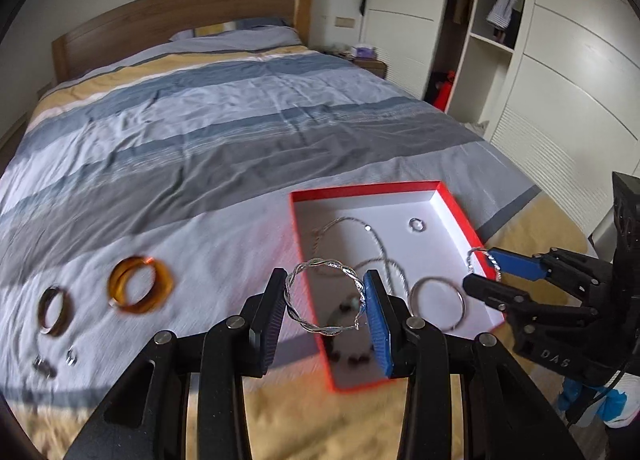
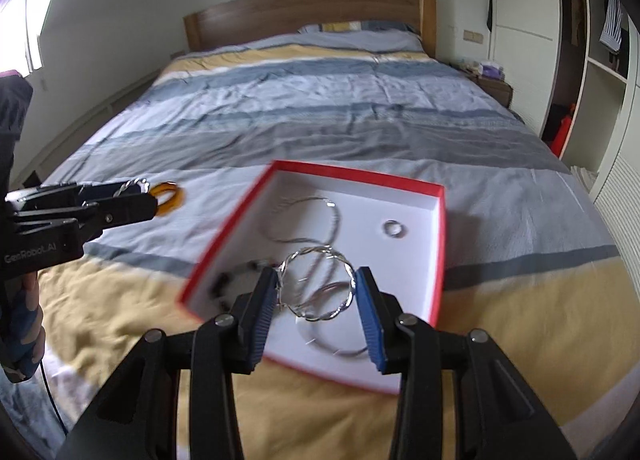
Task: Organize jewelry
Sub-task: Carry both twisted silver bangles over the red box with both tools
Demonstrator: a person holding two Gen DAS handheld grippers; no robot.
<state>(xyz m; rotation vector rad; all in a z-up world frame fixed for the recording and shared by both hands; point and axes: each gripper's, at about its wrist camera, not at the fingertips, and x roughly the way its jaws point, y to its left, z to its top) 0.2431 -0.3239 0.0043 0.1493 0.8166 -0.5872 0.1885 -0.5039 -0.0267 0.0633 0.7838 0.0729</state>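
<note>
You work on a wide bed point(image 1: 200, 131) in a bedroom, with a wardrobe point(image 1: 560, 59) on your right. The red box point(image 2: 438, 244) already keeps some chains and one small ring point(image 2: 394, 228). Each gripper holds a twisted silver bangle: left gripper point(image 1: 326, 302) beside the box, right gripper point(image 2: 316, 292) above it. The amber bangles point(image 1: 140, 286) and small rings point(image 1: 54, 310) wait on the cover.

left wrist: low, close over red box point(image 1: 460, 215), faces headboard point(image 1: 180, 15)
right wrist: same heading, near box point(image 2: 438, 236)
shared: box, bed
</note>
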